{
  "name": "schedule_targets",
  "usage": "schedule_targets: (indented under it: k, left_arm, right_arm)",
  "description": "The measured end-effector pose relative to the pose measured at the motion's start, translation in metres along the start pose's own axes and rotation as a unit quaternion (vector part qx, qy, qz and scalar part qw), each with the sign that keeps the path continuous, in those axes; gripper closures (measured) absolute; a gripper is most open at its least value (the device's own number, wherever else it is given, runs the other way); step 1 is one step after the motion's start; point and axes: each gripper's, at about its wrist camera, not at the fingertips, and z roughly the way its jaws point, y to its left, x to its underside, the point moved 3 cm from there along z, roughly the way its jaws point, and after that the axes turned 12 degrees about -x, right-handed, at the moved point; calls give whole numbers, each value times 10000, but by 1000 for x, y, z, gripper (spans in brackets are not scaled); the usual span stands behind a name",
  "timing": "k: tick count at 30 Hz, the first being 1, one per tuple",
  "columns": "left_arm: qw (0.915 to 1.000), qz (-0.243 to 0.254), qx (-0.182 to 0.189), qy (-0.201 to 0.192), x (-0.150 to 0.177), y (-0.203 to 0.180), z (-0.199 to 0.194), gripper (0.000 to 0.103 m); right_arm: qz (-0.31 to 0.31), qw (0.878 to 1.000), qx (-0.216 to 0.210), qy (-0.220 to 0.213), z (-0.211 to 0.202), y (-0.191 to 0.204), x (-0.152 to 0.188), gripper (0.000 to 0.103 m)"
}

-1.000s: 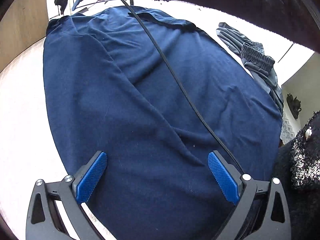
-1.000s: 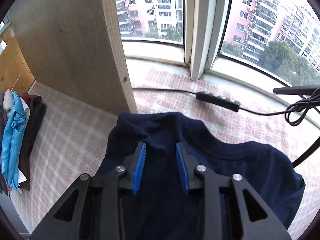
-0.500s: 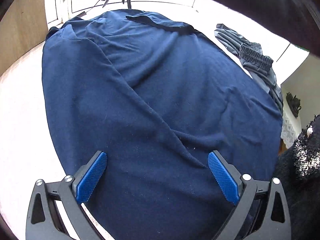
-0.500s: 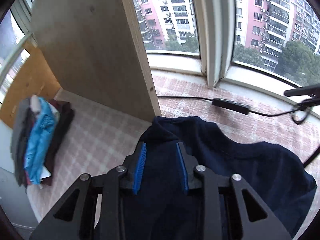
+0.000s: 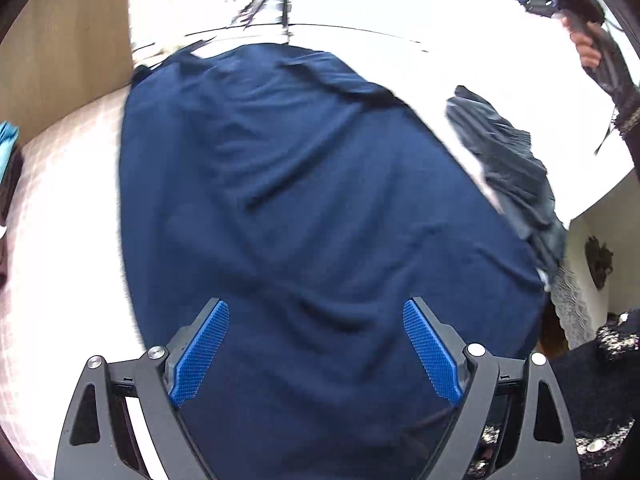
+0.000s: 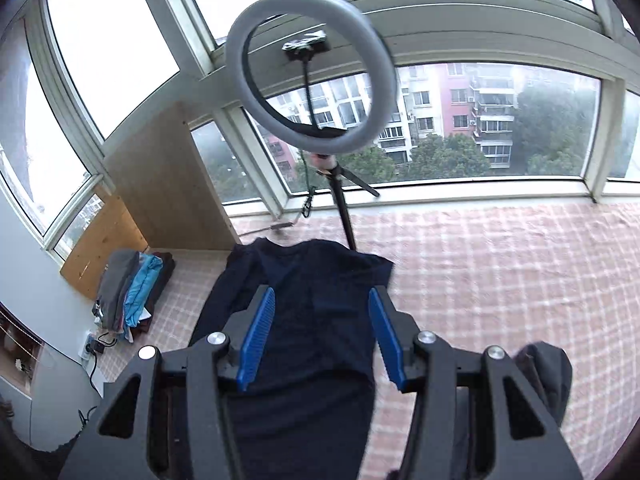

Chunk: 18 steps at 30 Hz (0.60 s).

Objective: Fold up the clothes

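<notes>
shirt: navy shirt (image 5: 312, 208) lies spread flat on the checked bed (image 6: 500, 272), collar toward the window.
your left tongs (image 5: 316, 344): wide, just been closing a little, nothing gripped, over the shirt's lower part.
your right tongs (image 6: 322, 336): just been opening, empty, raised above the shirt.
beside: dark garment (image 5: 508, 160) at the shirt's edge.

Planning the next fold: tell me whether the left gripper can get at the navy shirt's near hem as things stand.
Probably yes. The left gripper hangs open just above the navy shirt, with nothing lying between its fingers and the cloth.
</notes>
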Motion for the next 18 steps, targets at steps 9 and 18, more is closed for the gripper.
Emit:
schedule_targets:
  k: [9,18]
  left_arm:
    - [9807,1686,985,-67,13,-185,3,15]
    - [9502,2966,717,-626,41,-306,19,15]
  right_arm:
    - [771,9969,-109,-61,-114,-52,113,54]
    - [1484,9864,171,-682,-213,-72,210,54]
